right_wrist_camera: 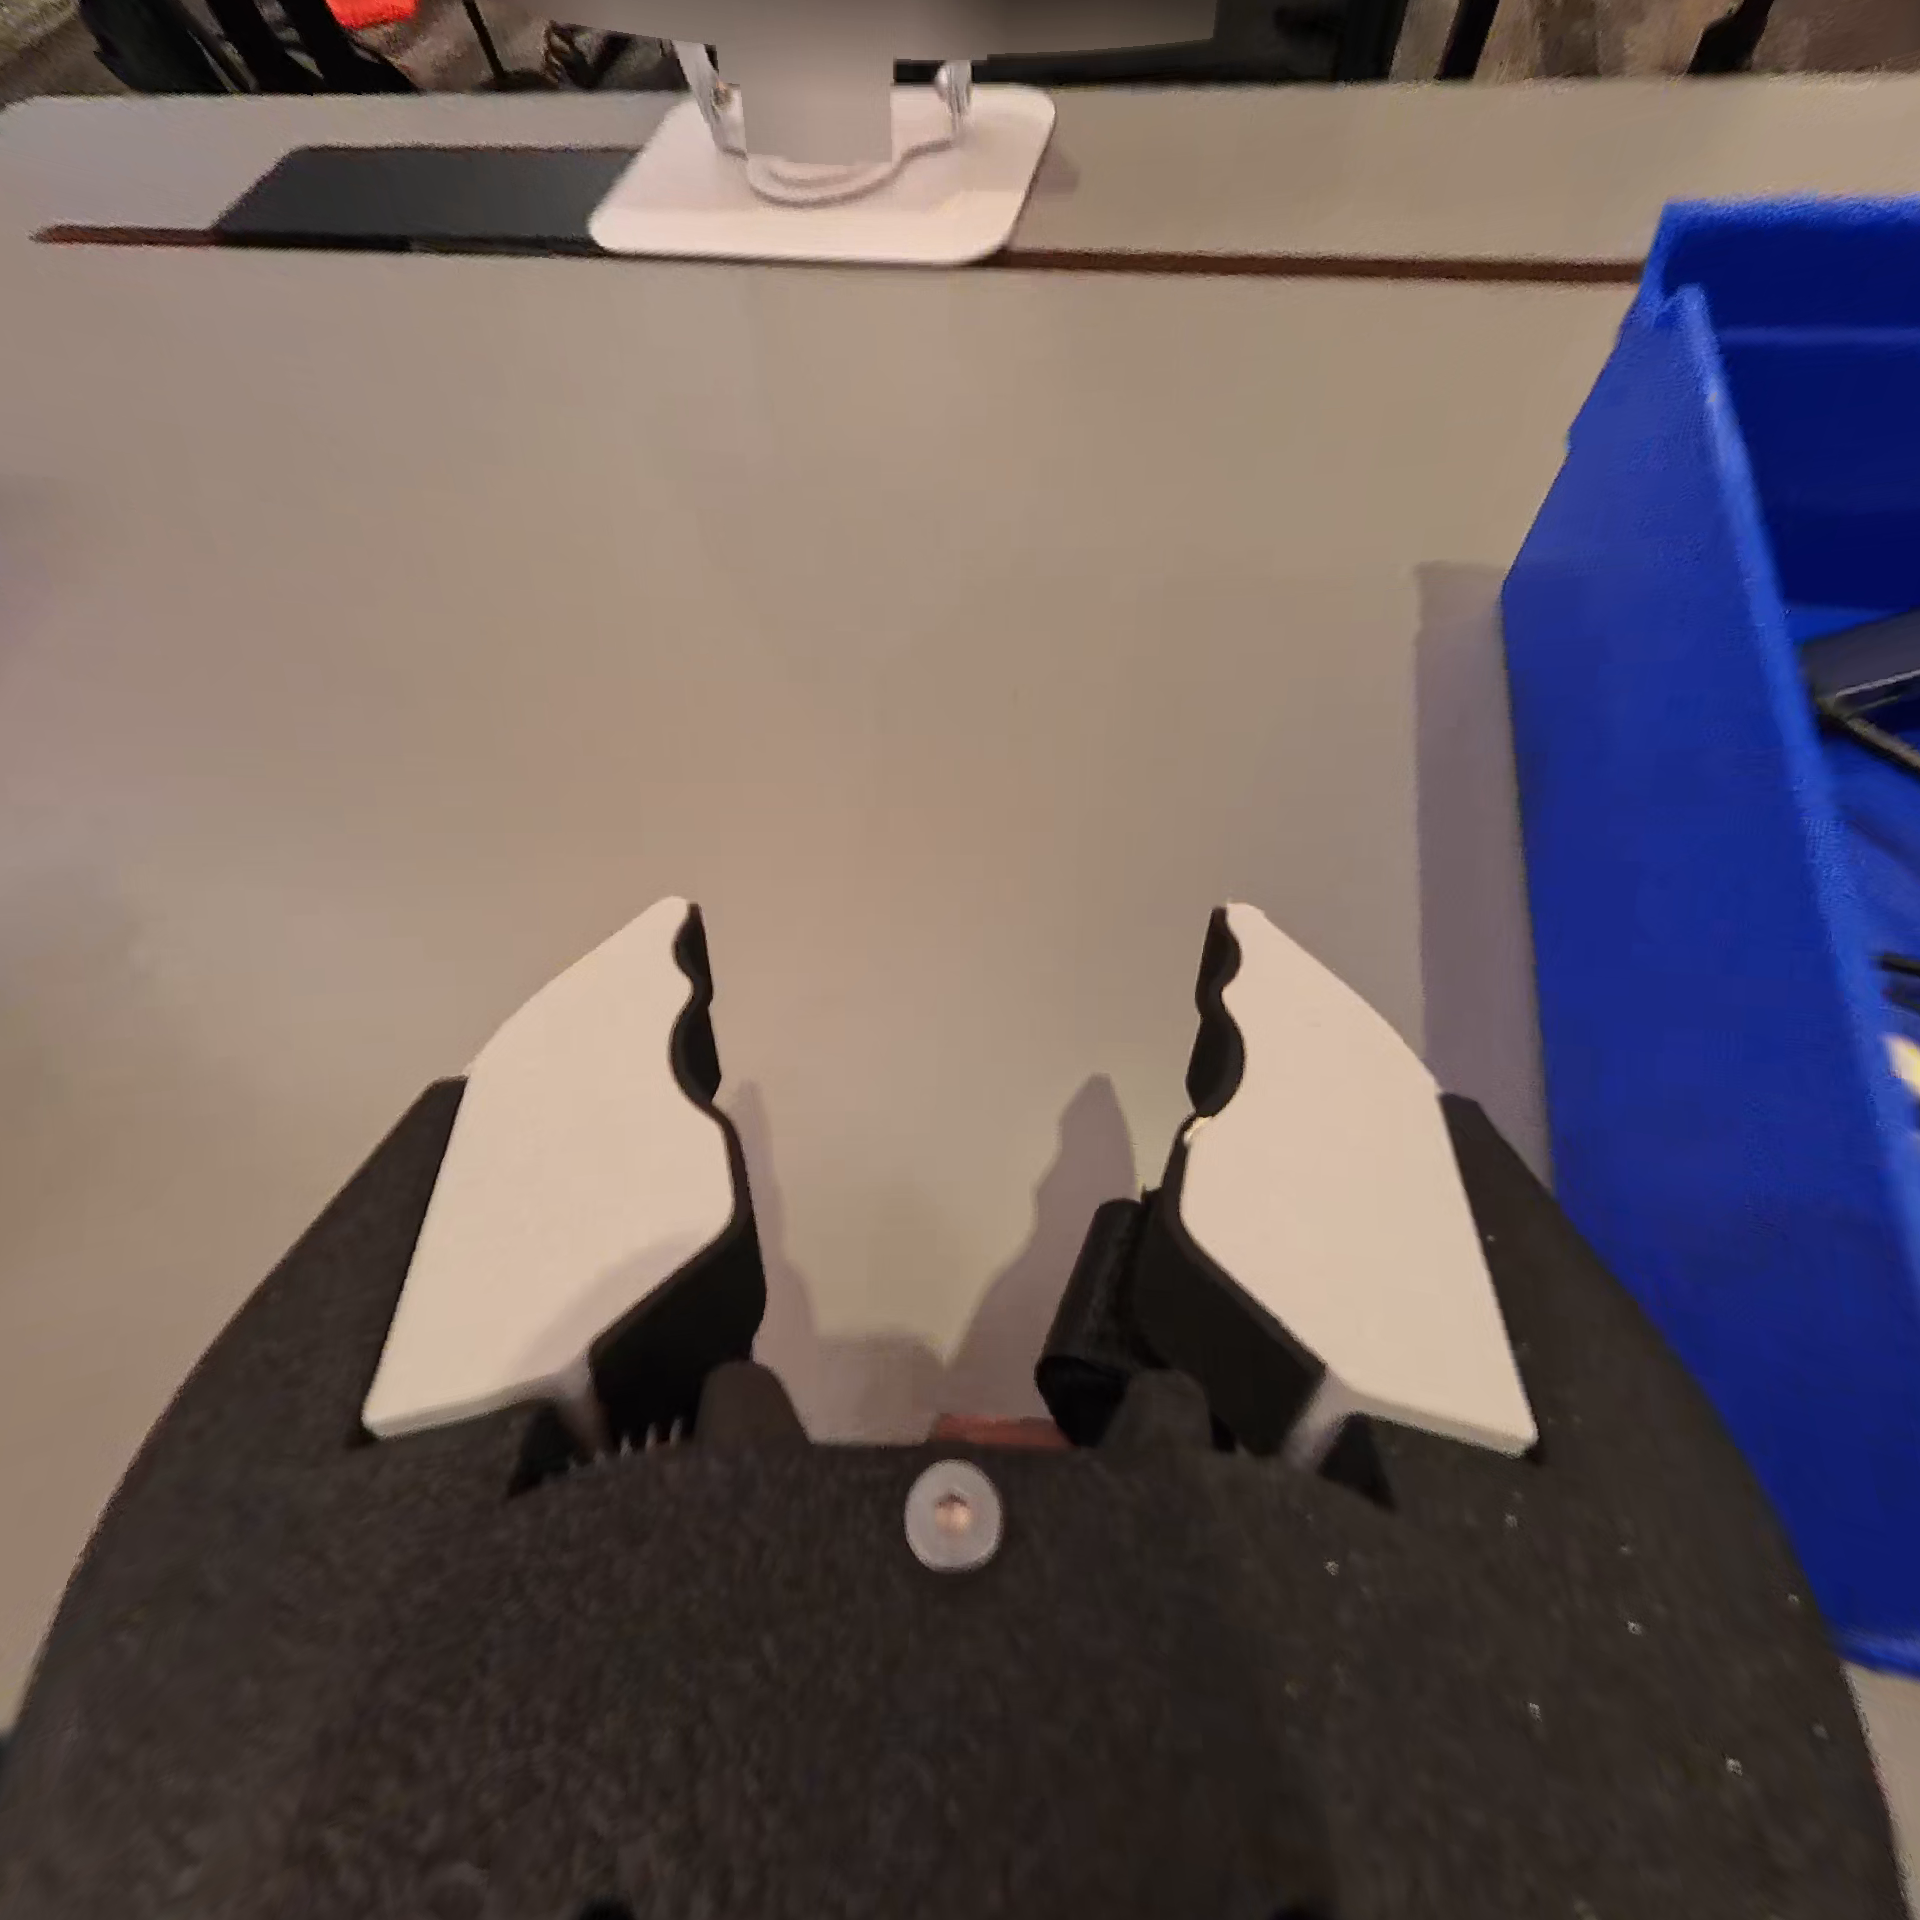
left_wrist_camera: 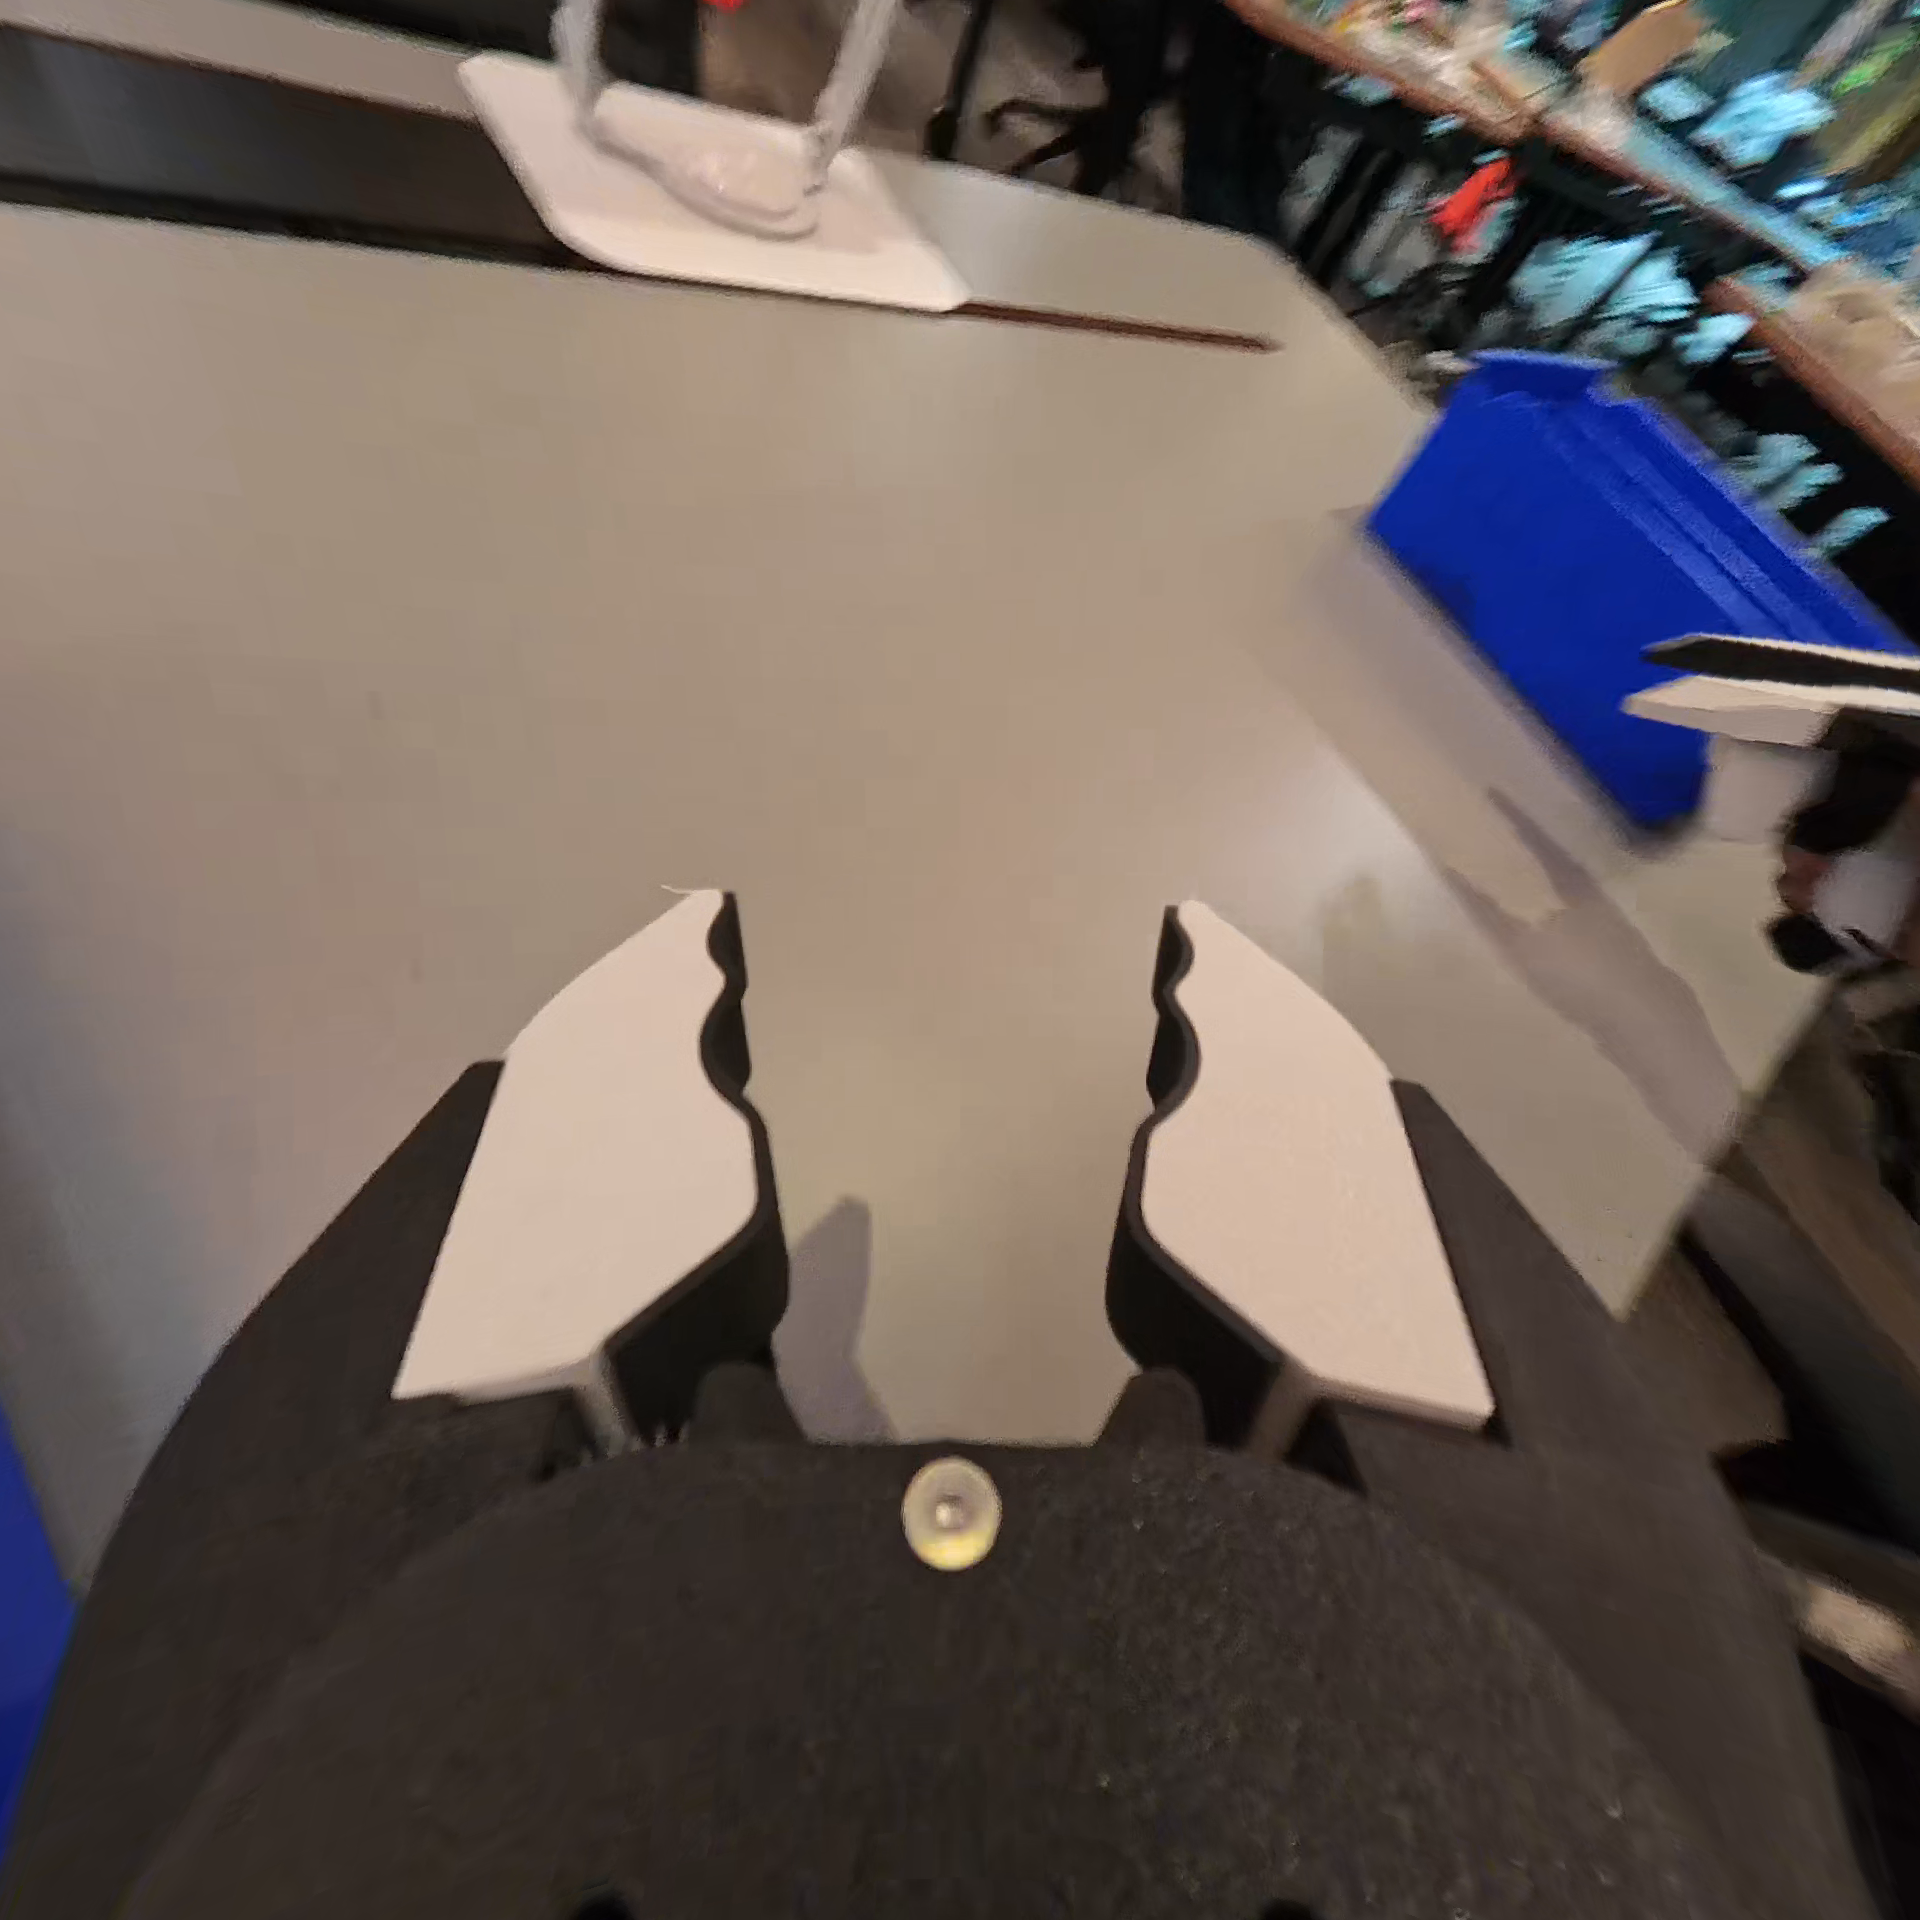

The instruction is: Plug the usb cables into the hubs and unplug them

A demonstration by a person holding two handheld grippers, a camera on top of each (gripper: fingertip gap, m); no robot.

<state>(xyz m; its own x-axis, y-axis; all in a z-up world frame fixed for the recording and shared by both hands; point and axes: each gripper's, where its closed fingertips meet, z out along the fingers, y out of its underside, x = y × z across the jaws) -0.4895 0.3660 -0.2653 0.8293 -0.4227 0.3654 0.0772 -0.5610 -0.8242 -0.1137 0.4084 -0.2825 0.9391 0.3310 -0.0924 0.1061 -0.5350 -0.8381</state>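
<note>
My left gripper [left_wrist_camera: 951,904] is open and empty above the bare grey table [left_wrist_camera: 727,582]. My right gripper [right_wrist_camera: 956,909] is open and empty above the same table [right_wrist_camera: 727,571]. A blue bin [right_wrist_camera: 1714,831] stands close to the right of my right gripper; dark flat items [right_wrist_camera: 1870,686] lie inside it, too blurred to name. The bin also shows in the left wrist view [left_wrist_camera: 1579,582], at the right, with the white fingers [left_wrist_camera: 1766,696] of my right gripper in front of it. No USB cable or hub shows clearly in either view.
A white monitor stand base [right_wrist_camera: 831,208] sits at the far edge of the table, also in the left wrist view [left_wrist_camera: 727,218]. A black flat pad [right_wrist_camera: 416,203] lies left of it. Cluttered shelves [left_wrist_camera: 1662,156] stand beyond the table at the right.
</note>
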